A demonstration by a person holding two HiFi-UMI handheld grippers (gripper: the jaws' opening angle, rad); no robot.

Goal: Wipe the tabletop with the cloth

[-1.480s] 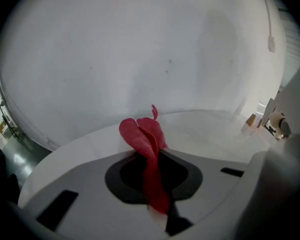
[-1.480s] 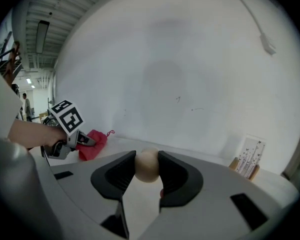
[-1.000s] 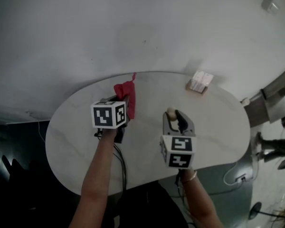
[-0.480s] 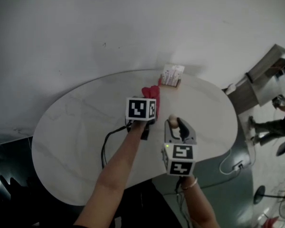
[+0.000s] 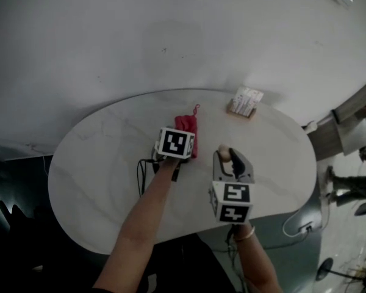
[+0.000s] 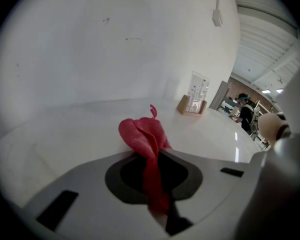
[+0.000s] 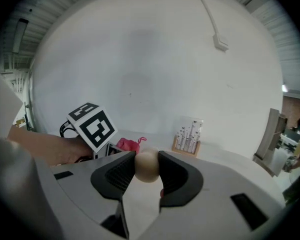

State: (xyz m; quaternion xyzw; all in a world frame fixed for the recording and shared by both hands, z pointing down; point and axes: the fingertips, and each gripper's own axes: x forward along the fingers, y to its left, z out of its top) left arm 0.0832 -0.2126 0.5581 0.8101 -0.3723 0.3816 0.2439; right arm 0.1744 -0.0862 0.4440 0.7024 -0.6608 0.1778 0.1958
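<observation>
Swept in from the far edge toward mid-table, the left gripper (image 6: 152, 170) sits clamped on the cloth (image 6: 142, 134), which bunches straight ahead of its tips, lengthwise along them, on the table (image 5: 104, 163); the right gripper (image 7: 146, 170), alongside, pinches a ball (image 7: 147, 164).

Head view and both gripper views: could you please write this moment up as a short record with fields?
Surface: white oval tabletop
Left gripper: jaws shut on red cloth, which bunches out ahead of them
Right gripper: jaws shut on beige ball
Other item: card stand near the tabletop's far edge
Cloth touching tabletop: cannot tell
</observation>
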